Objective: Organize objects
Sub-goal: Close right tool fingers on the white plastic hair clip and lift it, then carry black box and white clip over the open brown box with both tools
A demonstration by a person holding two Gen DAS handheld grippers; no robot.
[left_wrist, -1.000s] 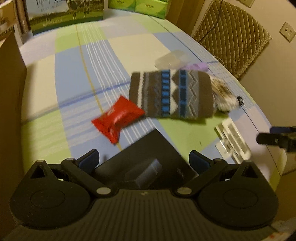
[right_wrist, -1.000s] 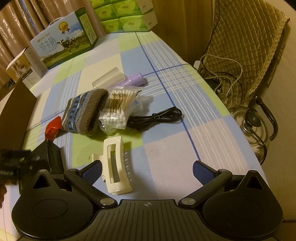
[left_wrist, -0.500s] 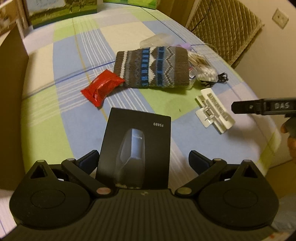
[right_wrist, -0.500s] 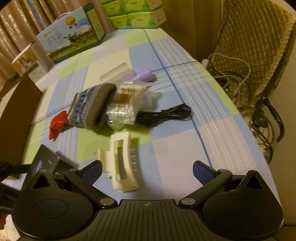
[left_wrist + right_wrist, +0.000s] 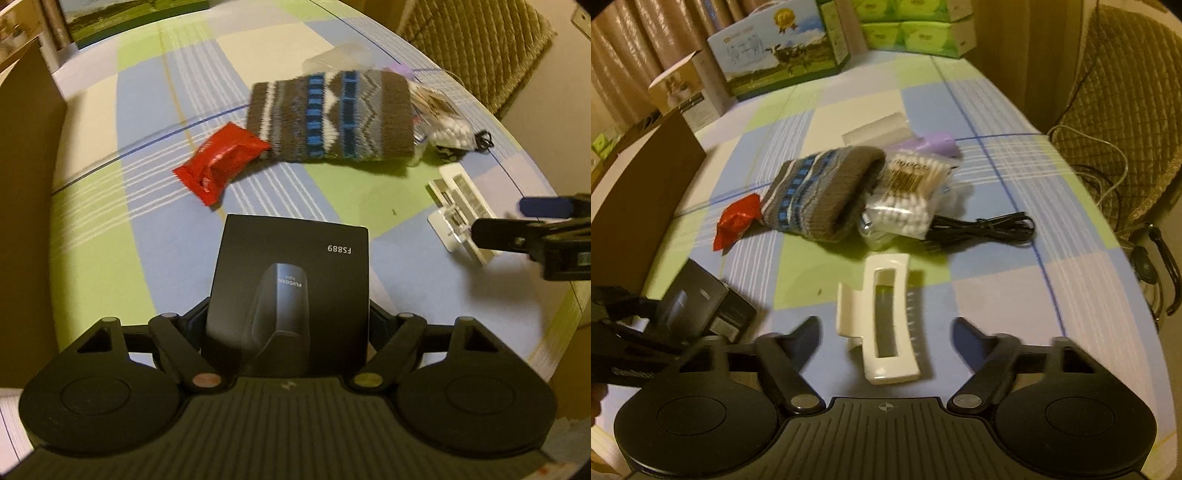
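A black box (image 5: 291, 266) marked FS889 lies on the checked tablecloth (image 5: 92, 258). Its near end sits between the fingers of my left gripper (image 5: 288, 317), whose jaws are closing, with both fingers against the box's sides. A white hair clip (image 5: 886, 263) lies lengthwise between the fingers of my right gripper (image 5: 883, 322). Those jaws are closing too, with a gap left on each side of the clip. In the left wrist view the right gripper (image 5: 535, 229) hovers over the clip (image 5: 461, 206).
Beyond lie a red packet (image 5: 221, 162), a knitted pouch (image 5: 820, 195), a bag of cotton swabs (image 5: 908, 192), a black cable (image 5: 982, 229) and a purple item (image 5: 938, 142). A brown carton wall (image 5: 639, 206) stands left; boxes (image 5: 783, 48) stand behind. A quilted chair (image 5: 1126, 110) is right.
Both grippers have narrowed from wide open. The left one slid forward until the black box came between its fingers. The right one shifted so that the hair clip lies between its fingers.
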